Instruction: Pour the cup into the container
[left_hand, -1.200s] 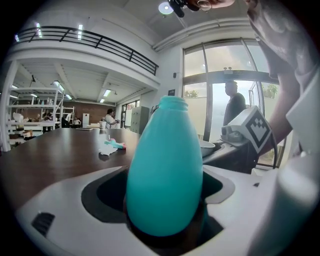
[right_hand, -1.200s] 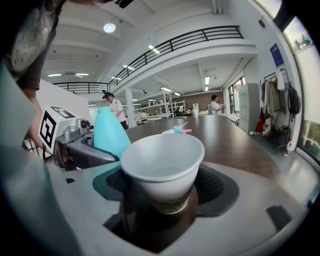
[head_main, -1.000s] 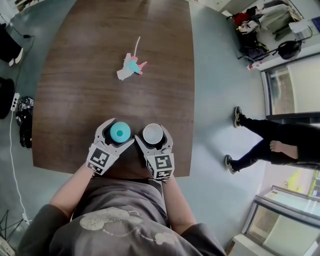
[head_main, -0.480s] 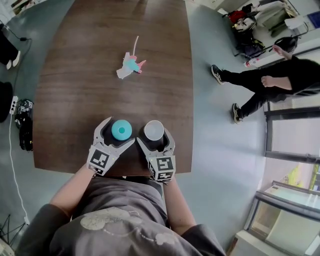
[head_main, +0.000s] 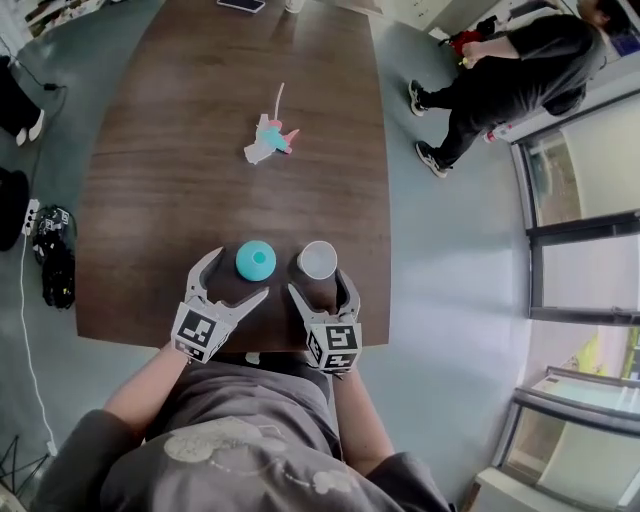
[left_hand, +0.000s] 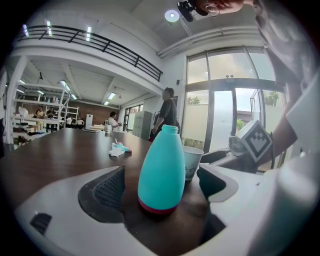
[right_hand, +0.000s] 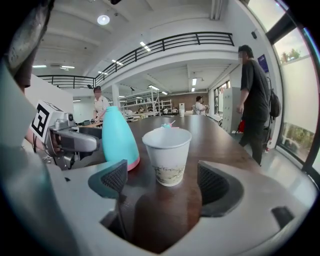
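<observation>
The teal bottle (head_main: 256, 260) and the white paper cup (head_main: 317, 260) stand upright near the 6 o'clock edge of the brown table (head_main: 190, 120), the cup just beside the bottle at its 3 o'clock. The left gripper (head_main: 238, 274) has its jaws spread wide around the bottle, pads clear of it. The right gripper (head_main: 320, 284) gapes just as wide around the cup, not touching it. A pink and teal paper scrap (head_main: 270, 140) lies at 12 o'clock, well apart.
</observation>
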